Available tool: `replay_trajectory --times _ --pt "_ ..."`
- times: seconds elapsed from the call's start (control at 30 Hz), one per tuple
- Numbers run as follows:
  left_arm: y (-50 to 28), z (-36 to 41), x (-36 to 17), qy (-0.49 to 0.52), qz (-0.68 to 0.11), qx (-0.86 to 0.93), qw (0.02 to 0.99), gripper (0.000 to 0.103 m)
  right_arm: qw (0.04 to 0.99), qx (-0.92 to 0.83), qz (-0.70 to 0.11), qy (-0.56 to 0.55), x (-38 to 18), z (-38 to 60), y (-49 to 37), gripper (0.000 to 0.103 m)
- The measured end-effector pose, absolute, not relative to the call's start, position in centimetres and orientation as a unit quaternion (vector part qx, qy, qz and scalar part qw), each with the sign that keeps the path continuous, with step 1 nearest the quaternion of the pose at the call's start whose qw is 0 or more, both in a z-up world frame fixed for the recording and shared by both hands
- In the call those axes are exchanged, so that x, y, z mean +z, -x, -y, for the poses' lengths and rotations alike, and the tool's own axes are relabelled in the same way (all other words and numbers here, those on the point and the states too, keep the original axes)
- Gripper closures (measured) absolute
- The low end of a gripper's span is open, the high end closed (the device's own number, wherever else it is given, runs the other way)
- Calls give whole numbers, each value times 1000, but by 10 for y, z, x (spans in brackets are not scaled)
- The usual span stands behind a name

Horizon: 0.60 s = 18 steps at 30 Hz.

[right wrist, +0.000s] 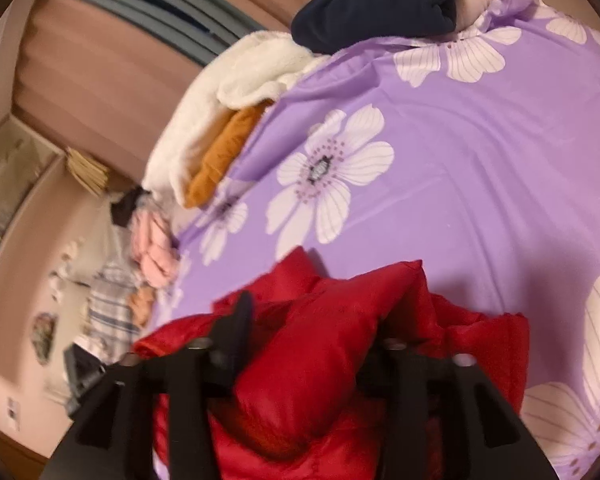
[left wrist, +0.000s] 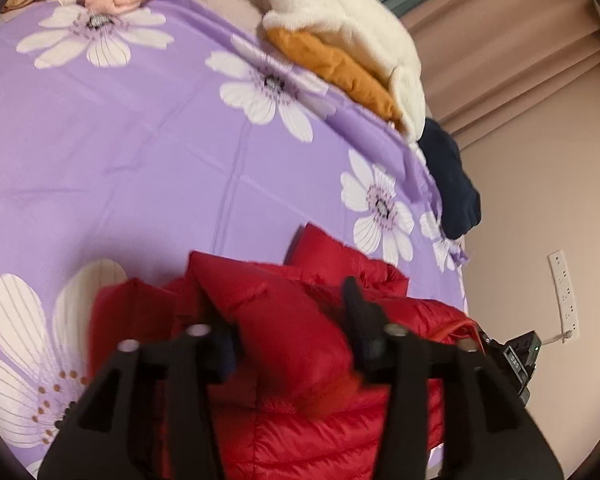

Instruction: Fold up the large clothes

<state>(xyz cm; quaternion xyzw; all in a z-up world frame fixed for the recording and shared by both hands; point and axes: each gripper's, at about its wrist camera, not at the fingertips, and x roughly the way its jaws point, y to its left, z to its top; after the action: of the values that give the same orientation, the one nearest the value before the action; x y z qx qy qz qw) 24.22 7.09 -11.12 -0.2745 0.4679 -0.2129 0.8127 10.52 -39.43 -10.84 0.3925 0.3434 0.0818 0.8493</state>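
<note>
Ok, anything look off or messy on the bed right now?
The red puffer jacket lies bunched rather than flat on the purple floral sheet, a puffy fold between each gripper's open jaws. Other clothes are heaped along the bed's far edge.

Purple floral bedsheet (left wrist: 140, 152), pink curtains (left wrist: 500, 40), beige wall (left wrist: 540, 184) with white power strip (left wrist: 564, 296)

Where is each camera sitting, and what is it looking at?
Left wrist view: sits on the left gripper, looking along its open fingers at the red jacket on the purple bedsheet; only the gripper shows.
Right wrist view: sits on the right gripper, facing the same red jacket; only the gripper shows.
Both share the jacket, bedsheet, white blanket and dark garment.
</note>
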Motion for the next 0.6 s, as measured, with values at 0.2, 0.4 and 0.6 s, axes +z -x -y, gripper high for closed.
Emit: replay_trajectory --times 0.2,0.4,0.6 --pt "-234 -101 -89 283 -427 -174 841 25 852 61 -318 -411 -90 405 -94 33" --pt "-211 -100 -75 241 -416 -171 860 25 894 -4 -272 -355 -59 405 -73 31" --pt "-182 -69 -69 147 -404 -184 884 25 939 21 -265 -217 -44 361 -56 31"
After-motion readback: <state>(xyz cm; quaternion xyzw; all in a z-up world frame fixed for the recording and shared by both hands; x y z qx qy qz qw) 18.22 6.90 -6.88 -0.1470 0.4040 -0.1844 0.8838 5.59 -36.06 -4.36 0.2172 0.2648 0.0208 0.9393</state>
